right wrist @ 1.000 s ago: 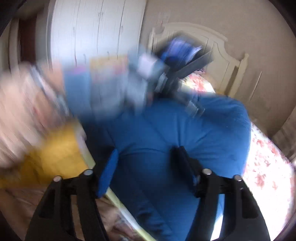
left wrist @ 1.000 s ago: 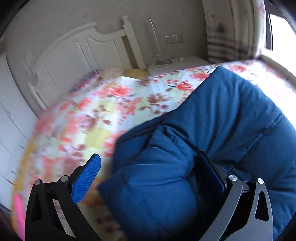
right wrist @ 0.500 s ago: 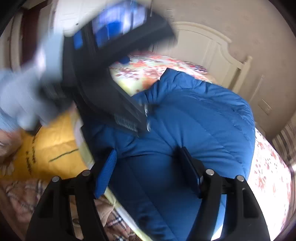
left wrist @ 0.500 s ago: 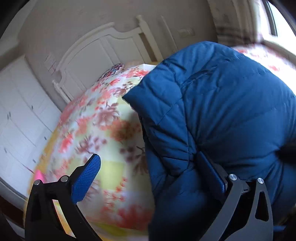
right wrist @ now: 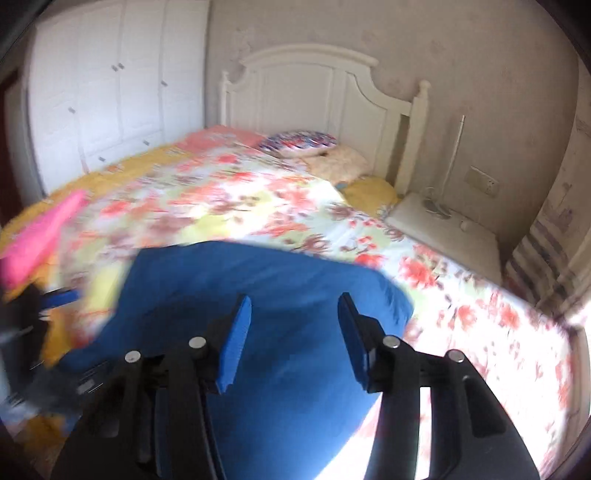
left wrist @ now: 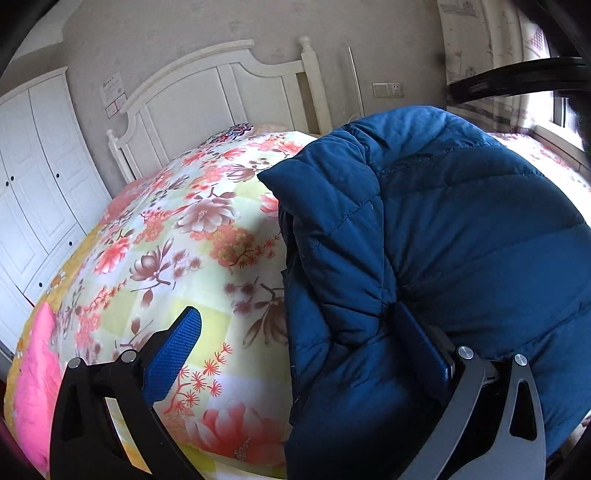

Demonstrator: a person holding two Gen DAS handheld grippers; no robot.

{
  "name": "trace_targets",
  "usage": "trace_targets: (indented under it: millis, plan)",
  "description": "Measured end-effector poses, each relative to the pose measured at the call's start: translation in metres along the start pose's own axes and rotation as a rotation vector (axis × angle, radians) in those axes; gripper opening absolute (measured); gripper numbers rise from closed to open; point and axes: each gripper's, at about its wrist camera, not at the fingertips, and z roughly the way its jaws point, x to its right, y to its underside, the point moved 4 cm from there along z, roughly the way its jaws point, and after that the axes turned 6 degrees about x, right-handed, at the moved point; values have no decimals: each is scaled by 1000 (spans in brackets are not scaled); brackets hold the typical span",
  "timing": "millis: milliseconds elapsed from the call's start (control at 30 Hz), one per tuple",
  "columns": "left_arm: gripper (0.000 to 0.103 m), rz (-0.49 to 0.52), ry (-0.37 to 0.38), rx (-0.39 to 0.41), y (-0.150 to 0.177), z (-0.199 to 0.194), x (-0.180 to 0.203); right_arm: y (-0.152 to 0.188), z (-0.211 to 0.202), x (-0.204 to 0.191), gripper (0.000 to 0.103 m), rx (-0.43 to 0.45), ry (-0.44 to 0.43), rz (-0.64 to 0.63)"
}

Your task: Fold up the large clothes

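Right tool [right wrist: 293, 332] now lifted off jacket [right wrist: 266, 332], jaws closing (empty); left tool [left wrist: 306, 354] wide, tilted down.

We are looking at a bed [right wrist: 258, 199] under a floral quilt [left wrist: 177, 258], its white headboard [right wrist: 314, 92] standing against a beige wall [left wrist: 166, 33]. White wardrobe doors [right wrist: 110, 85] are lining the left side. A small white nightstand [right wrist: 447, 229] is sitting beside the bed, and daylight is streaming through a window [left wrist: 569, 107] at right.
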Motion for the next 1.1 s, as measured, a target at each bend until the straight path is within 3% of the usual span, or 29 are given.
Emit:
trace_targets:
  millis: [100,167,200,267,367,467,533,600,667,733,800,933,1033,1100]
  plan:
    - [99,-11,3,1,0,1,-2,20,70,5,49,-177,-62,62]
    - [99,-24,7,-6,1,4,-5,19,81,3,49,-207,-56,72]
    - [99,-37,22,-7,2,5,-6,17,80,-4,49,-229,-21,2]
    - [99,-46,34,0,5,6,-7,14,78,-10,49,-249,4,-62]
    - [99,-49,25,7,6,5,-7,-3,69,-10,49,-246,18,-48]
    - [99,-40,7,16,6,2,-5,-16,58,-22,49,-173,-36,-17]
    - [99,-43,11,14,6,3,-5,-21,62,-44,49,-161,-66,-65]
    - [99,-42,10,14,6,3,-5,-14,78,-74,49,-213,-81,-168]
    - [99,-45,2,16,7,1,-6,-1,101,-91,49,-301,-35,-264]
    - [99,-58,4,8,7,2,-9,-1,109,-93,49,-332,-32,-262]
    - [99,-59,8,6,6,1,-9,-1,107,-89,51,-314,-42,-235]
    - [98,45,-14,-26,-17,-13,-3,-6,77,-70,60,-206,-101,-157]
    - [98,26,1,70,-50,-42,-8,-17,36,-33,60,-65,-131,-40]
    - [98,38,9,115,-72,-54,-7,-17,16,4,60,3,-70,6]
